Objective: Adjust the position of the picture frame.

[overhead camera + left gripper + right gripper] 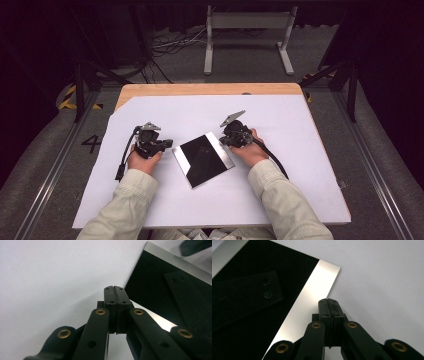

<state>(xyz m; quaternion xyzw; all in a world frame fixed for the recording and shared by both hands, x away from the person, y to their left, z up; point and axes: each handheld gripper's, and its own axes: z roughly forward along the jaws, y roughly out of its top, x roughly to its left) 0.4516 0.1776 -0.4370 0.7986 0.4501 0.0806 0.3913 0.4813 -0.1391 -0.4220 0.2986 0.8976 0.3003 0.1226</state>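
Note:
A square, glossy black panel point(204, 159) with silvery strips along two edges lies flat and turned at an angle on the white sheet between my hands. My left gripper point(169, 144) is just off the panel's left corner with its jaws shut and nothing between them. The left gripper view has its tips point(115, 288) over the white sheet beside the panel point(155, 287). My right gripper point(223, 141) sits at the panel's upper right edge, also shut and empty. In the right gripper view its tips point(329, 301) hover by the silvery strip point(312, 302). The black surface mirrors a jaw.
The white sheet point(280, 150) covers most of a wooden table point(200, 89), whose bare edge shows at the back. A grey metal stand point(248, 30) and cables lie on the floor beyond. Metal rails run along both sides of the table.

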